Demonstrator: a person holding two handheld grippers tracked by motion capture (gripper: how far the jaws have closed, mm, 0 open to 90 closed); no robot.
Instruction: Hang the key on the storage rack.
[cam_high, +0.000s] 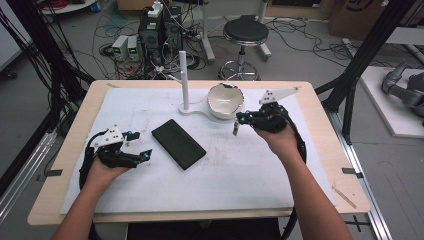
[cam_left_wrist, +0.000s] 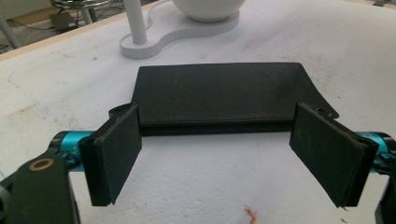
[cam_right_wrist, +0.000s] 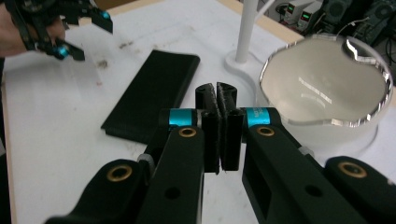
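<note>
- The left gripper (cam_high: 145, 155) rested low on the white mat (cam_high: 240, 175) at the left side of the table (cam_high: 65, 150), its jaws spread wide with nothing between them
- The black case (cam_high: 178, 144) (a flat, textured, wallet-like thing) lay flat on the mat near mid-table, set at a slant, just right of the left gripper and apart from it
- In the left gripper view the case (cam_left_wrist: 224, 95) lay just beyond the open pads (cam_left_wrist: 116, 149), its near long edge running across the gap between them, with no pad touching it
- The right gripper (cam_high: 236, 125) was held above the mat at the right, just in front of the bowl (cam_high: 225, 100), pointing left; its jaws were clenched together
- In the right gripper view the pads (cam_right_wrist: 218, 126) met face to face, with nothing seen between them
- The white bowl, its rim chipped, sat on the round end of a white stand (cam_high: 192, 110) at the far middle of the mat; a thin white post (cam_high: 183, 80) rose upright from the stand's other end
- The case sat near the stand's front, well apart from the right gripper
</note>
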